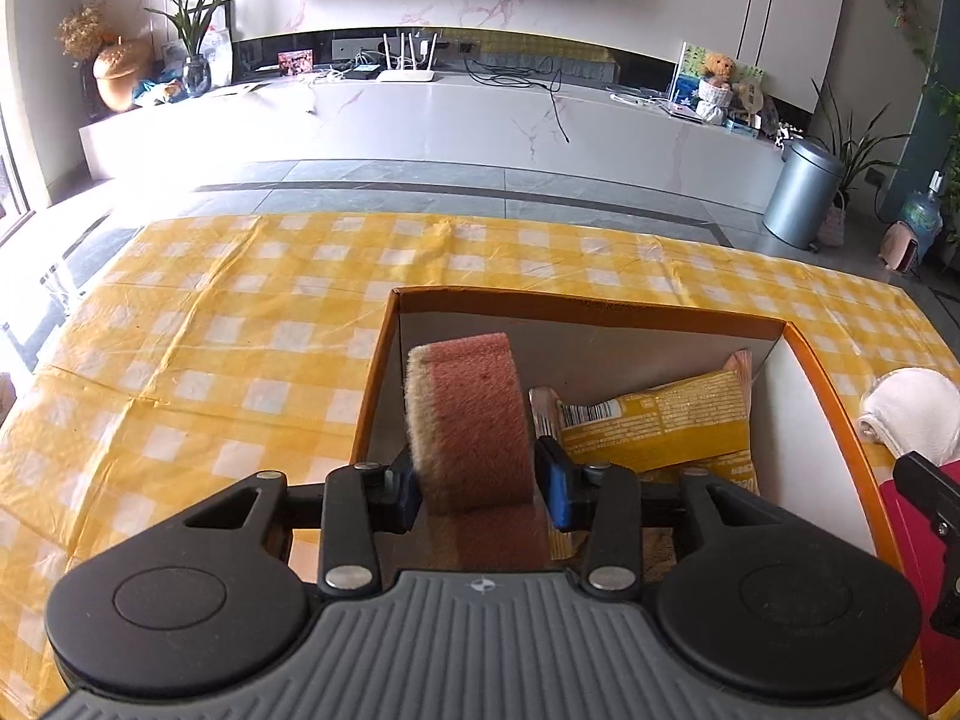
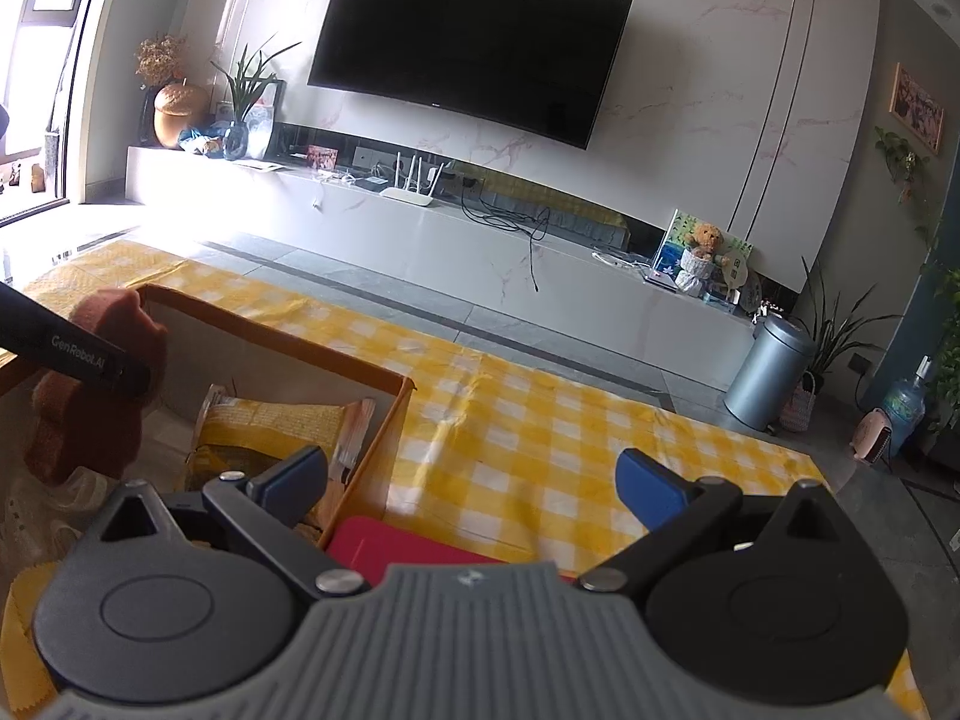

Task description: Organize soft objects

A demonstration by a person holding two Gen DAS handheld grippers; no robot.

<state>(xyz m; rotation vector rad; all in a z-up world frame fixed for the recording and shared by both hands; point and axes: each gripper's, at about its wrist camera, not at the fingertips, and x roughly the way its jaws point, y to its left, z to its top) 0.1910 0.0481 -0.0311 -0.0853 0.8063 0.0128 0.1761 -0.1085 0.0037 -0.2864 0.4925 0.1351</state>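
Between my left gripper's half-parted jaws the pink sponge hangs over the orange box's left wall beside the yellow packet, and I fear it may snag and topple outside, while my right gripper gapes empty.

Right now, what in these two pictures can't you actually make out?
- Left view: bottom of the pink sponge, hidden behind the left gripper.
- Left view: rolled white cloth, cut off by the right edge.
- Right view: red object, mostly hidden under the right gripper.
- Both views: print on the yellow packet, too small to read.
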